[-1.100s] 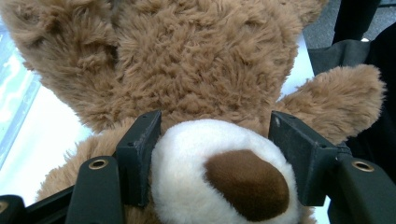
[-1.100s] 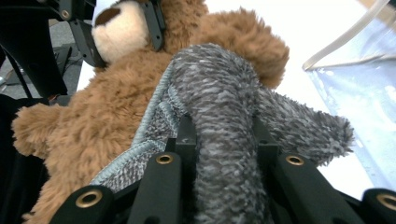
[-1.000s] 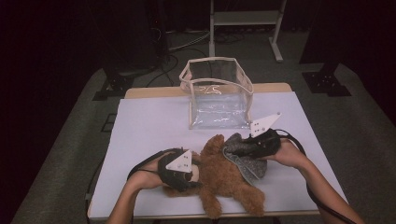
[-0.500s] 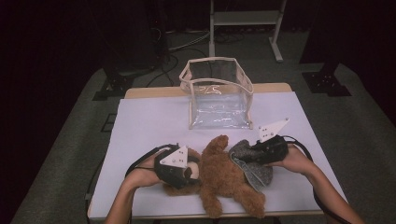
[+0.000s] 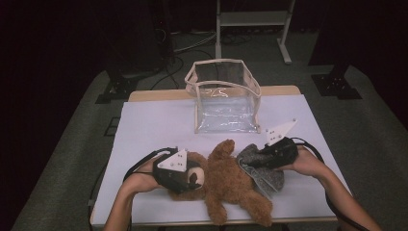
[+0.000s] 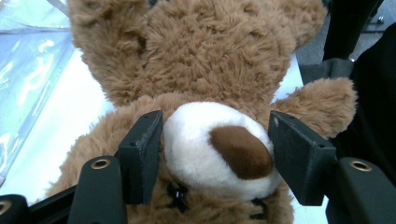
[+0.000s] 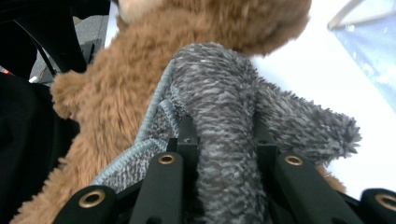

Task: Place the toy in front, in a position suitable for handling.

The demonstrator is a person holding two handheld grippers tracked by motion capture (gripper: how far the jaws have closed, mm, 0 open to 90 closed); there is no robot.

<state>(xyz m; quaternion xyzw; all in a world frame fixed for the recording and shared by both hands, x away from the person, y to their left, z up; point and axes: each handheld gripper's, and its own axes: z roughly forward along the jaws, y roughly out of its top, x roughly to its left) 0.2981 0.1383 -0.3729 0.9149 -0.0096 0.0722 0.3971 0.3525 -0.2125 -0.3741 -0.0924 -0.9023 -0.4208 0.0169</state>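
A brown teddy bear lies on its back on the white table, head to the left. My left gripper sits over its face. In the left gripper view the two pads flank the white snout and touch its sides; the jaws have just closed a little further on it. My right gripper is shut on a raised fold of a grey knitted cloth that lies against the bear's right side. In the right gripper view the fold stands between the jaws, with bear fur behind it.
A clear plastic bag with a beige rim stands open at the back middle of the table. Bare white tabletop lies to its left and right. Both forearms rest near the front edge. Dark floor and stands surround the table.
The right gripper has shifted slightly to the right and toward me with the grey cloth. The left gripper has edged a little to the left on the bear's face.
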